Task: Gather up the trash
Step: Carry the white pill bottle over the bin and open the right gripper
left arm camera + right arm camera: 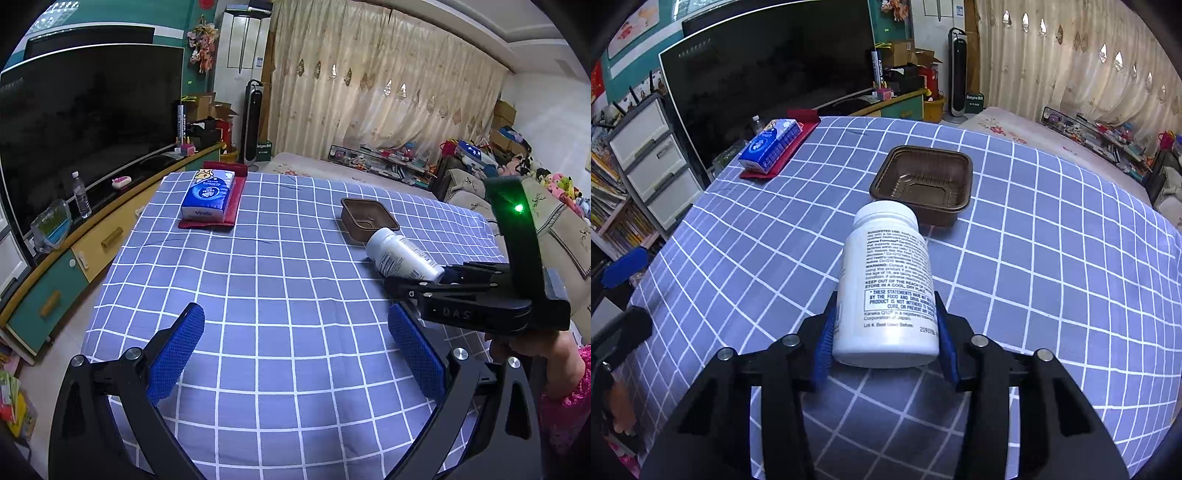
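Right wrist view: the right tongs (884,332) are clamped on a white pill bottle (886,284), their blue pads pressing its two sides near the base, its capped end pointing away from the tongs.
Bottle position: it lies tilted forward between the tongs; whether its lower edge touches the cloth cannot be told.
Worktop: a surface under a blue checked cloth (1034,258) with white grid lines.
Brown tray: an empty, shallow plastic food tray (923,184) sits on the cloth just beyond the bottle's cap, straight ahead of the right tongs.
Tissue pack: a blue and white pack (772,144) rests on a red mat (783,158), far ahead and to the left of the right tongs.
Left wrist view: the left tongs (295,347) stand wide apart with nothing between the blue pads, hovering over bare cloth.
Seen from the left tongs: the bottle (402,254) and the right tongs (417,284) are ahead and to the right; the tray (369,218) is just past them.
Bin or bag: none shows in either view.
Done so far: one piece of trash, the bottle, appears gripped.
Left to do: judging by the scene, the bottle is not yet carried off or dropped anywhere, and the tray likely waits to be collected too.
Tissue pack status: it looks like a full pack, probably not trash.
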Demonstrator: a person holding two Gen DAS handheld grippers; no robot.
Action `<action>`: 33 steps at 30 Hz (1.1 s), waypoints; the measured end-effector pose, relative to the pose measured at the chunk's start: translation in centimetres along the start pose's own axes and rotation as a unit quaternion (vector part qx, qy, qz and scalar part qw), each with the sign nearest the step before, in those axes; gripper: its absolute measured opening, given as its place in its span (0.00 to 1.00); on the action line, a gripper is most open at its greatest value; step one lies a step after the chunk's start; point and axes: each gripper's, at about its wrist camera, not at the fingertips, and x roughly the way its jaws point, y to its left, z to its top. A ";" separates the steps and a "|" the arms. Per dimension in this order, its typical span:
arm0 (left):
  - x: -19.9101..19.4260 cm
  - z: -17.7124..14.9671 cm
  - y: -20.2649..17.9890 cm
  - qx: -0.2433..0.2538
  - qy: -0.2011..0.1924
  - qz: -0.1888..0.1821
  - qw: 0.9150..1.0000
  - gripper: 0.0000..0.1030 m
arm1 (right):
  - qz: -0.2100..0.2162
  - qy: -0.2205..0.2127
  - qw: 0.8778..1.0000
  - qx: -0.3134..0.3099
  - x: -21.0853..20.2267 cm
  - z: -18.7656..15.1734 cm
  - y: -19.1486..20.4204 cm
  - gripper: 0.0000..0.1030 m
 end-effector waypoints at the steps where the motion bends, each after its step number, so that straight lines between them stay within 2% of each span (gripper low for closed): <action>1: 0.0 0.0 -0.1 0.001 0.001 -0.001 1.000 0.95 | 0.002 -0.002 1.000 0.000 -0.2 0.0 0.1 0.43; 7: 0.3 -0.2 -0.6 0.008 0.006 -0.002 1.000 0.95 | 0.011 -0.020 1.000 0.012 -3.1 -0.7 -0.1 0.43; 13: 0.3 -0.3 -0.8 0.011 0.008 -0.002 1.000 0.95 | 0.006 -0.046 0.998 0.033 -7.8 -3.1 -1.7 0.43; 17: 0.4 -0.4 -0.9 0.015 0.010 -0.001 1.000 0.95 | -0.009 -0.063 0.996 0.067 -11.2 -5.9 -4.2 0.43; 20: 0.7 -0.4 -1.2 0.019 0.013 0.000 1.000 0.95 | -0.046 -0.079 0.991 0.098 -14.2 -8.7 -7.0 0.43; 25: 1.0 -0.6 -1.7 0.029 0.018 -0.001 0.999 0.95 | -0.139 -0.087 0.969 0.187 -18.9 -15.0 -13.5 0.43; 30: 1.3 -0.8 -2.4 0.043 0.023 -0.002 0.999 0.95 | -0.221 -0.068 0.929 0.288 -21.8 -21.8 -20.5 0.43; 33: 1.4 -0.8 -2.6 0.048 0.024 -0.002 0.999 0.95 | -0.250 -0.053 0.912 0.322 -22.1 -24.3 -23.3 0.43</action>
